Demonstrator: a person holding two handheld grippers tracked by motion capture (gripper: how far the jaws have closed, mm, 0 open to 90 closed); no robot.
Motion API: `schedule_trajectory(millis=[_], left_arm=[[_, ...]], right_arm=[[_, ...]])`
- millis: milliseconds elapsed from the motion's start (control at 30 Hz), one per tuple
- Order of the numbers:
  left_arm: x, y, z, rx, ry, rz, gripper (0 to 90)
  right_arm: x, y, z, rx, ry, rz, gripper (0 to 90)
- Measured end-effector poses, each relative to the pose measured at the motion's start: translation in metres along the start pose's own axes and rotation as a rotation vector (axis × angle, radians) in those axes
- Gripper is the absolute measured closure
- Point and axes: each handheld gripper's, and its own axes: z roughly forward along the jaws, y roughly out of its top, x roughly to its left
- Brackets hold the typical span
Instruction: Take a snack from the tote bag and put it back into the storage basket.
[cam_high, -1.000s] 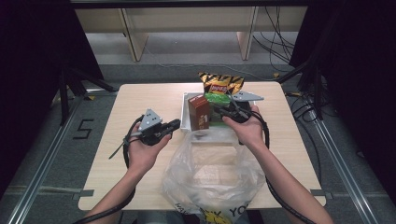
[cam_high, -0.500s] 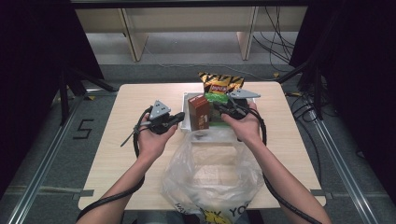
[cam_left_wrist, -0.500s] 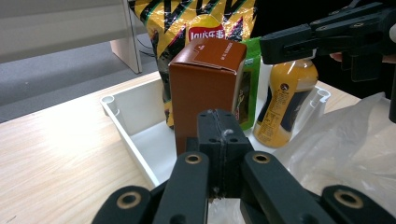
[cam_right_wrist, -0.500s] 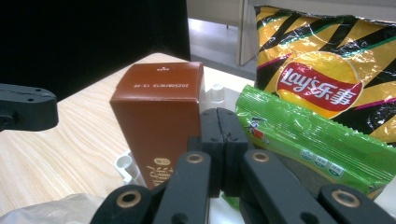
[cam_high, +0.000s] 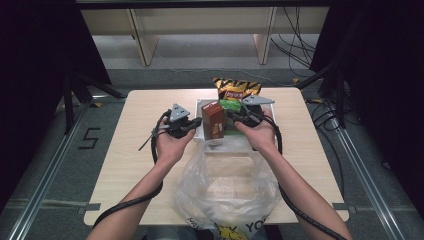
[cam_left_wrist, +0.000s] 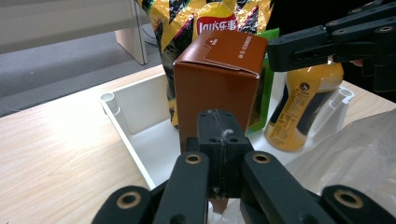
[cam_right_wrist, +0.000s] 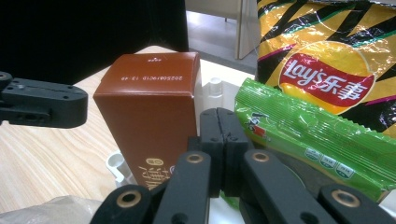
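Packing has barely begun: my left gripper (cam_left_wrist: 218, 135) and right gripper (cam_right_wrist: 223, 140) both have jaws pressed together on nothing. Between them, the brown carton (cam_high: 213, 119) stands upright in the white tray (cam_left_wrist: 140, 140); the plastic bag (cam_high: 227, 187) looks empty, though it's hazy.

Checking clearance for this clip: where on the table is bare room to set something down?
Free: the table left of the white tray, and its right side past the right claw. Crowded: the tray, with brown carton, chip bag, green packet, bottle; the plastic bag covers the near middle.
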Motion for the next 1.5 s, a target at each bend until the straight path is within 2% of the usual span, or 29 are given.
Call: schedule_trajectory(millis=[33, 167, 233, 300, 400, 567, 633, 667, 700, 733, 767, 900, 967, 1000, 1033, 1067, 1133, 1167, 1333, 1433, 1500], left_arm=[[0.0, 0.0, 0.002, 0.004, 0.004, -0.002, 89.5], [0.0, 0.001, 0.005, 0.009, 0.007, 0.0, 89.5], [-0.001, 0.003, 0.008, 0.013, 0.012, 0.001, 89.5], [-0.002, 0.005, 0.009, 0.015, 0.019, 0.01, 89.5], [-0.004, 0.007, 0.011, 0.02, 0.019, 0.013, 89.5], [-0.006, 0.011, 0.014, 0.022, 0.025, 0.013, 89.5], [-0.006, 0.011, 0.015, 0.026, 0.03, 0.01, 89.5], [-0.006, 0.011, 0.015, 0.027, 0.031, 0.01, 89.5], [-0.006, 0.012, 0.016, 0.031, 0.031, 0.011, 89.5], [-0.006, 0.012, 0.017, 0.033, 0.032, 0.012, 89.5], [-0.006, 0.012, 0.017, 0.035, 0.031, 0.012, 89.5], [-0.005, 0.012, 0.018, 0.038, 0.028, 0.012, 89.5], [-0.004, 0.013, 0.018, 0.038, 0.03, 0.008, 89.5], [-0.004, 0.013, 0.018, 0.04, 0.033, 0.008, 89.5], [-0.003, 0.013, 0.018, 0.041, 0.035, 0.009, 89.5], [-0.003, 0.013, 0.018, 0.041, 0.036, 0.006, 89.5], [-0.001, 0.014, 0.018, 0.042, 0.039, 0.005, 89.5], [0.0, 0.014, 0.018, 0.043, 0.039, 0.003, 89.5], [0.003, 0.014, 0.018, 0.038, 0.048, -0.008, 89.5], [0.004, 0.014, 0.018, 0.037, 0.051, -0.006, 89.5], [0.004, 0.015, 0.018, 0.035, 0.052, -0.005, 89.5]], right_arm=[[-0.002, 0.001, 0.0, 0.002, -0.016, -0.04, 90.0], [-0.002, 0.002, 0.002, -0.004, -0.013, -0.036, 90.0], [0.001, 0.002, 0.002, 0.014, -0.006, -0.01, 90.0], [0.003, 0.002, 0.004, -0.005, -0.018, 0.01, 90.0], [0.003, 0.002, 0.004, 0.003, -0.019, 0.018, 90.0], [-0.002, 0.003, 0.006, -0.001, -0.013, -0.034, 90.0], [0.0, 0.003, 0.005, 0.021, -0.021, -0.006, 90.0], [0.001, 0.002, 0.007, 0.013, -0.02, -0.011, 90.0], [0.003, 0.003, 0.007, 0.02, -0.02, 0.004, 90.0], [0.001, 0.003, 0.008, 0.01, -0.02, -0.024, 90.0], [0.002, 0.003, 0.009, 0.008, -0.023, -0.026, 90.0], [0.001, 0.003, 0.008, 0.016, -0.014, -0.032, 90.0], [0.002, 0.003, 0.006, 0.025, -0.012, -0.017, 90.0], [0.003, 0.003, 0.006, 0.026, -0.013, -0.029, 90.0], [0.006, 0.003, 0.006, 0.031, -0.004, 0.003, 90.0], [0.004, 0.002, 0.007, 0.02, -0.002, -0.028, 90.0], [0.006, 0.002, 0.006, 0.022, 0.012, -0.039, 90.0], [0.009, 0.001, 0.005, 0.014, -0.002, -0.024, 90.0], [0.014, 0.001, 0.003, 0.035, 0.025, -0.039, 90.0], [0.015, 0.0, 0.003, 0.037, 0.021, -0.05, 90.0], [0.017, 0.0, 0.002, 0.047, 0.034, -0.039, 90.0]])
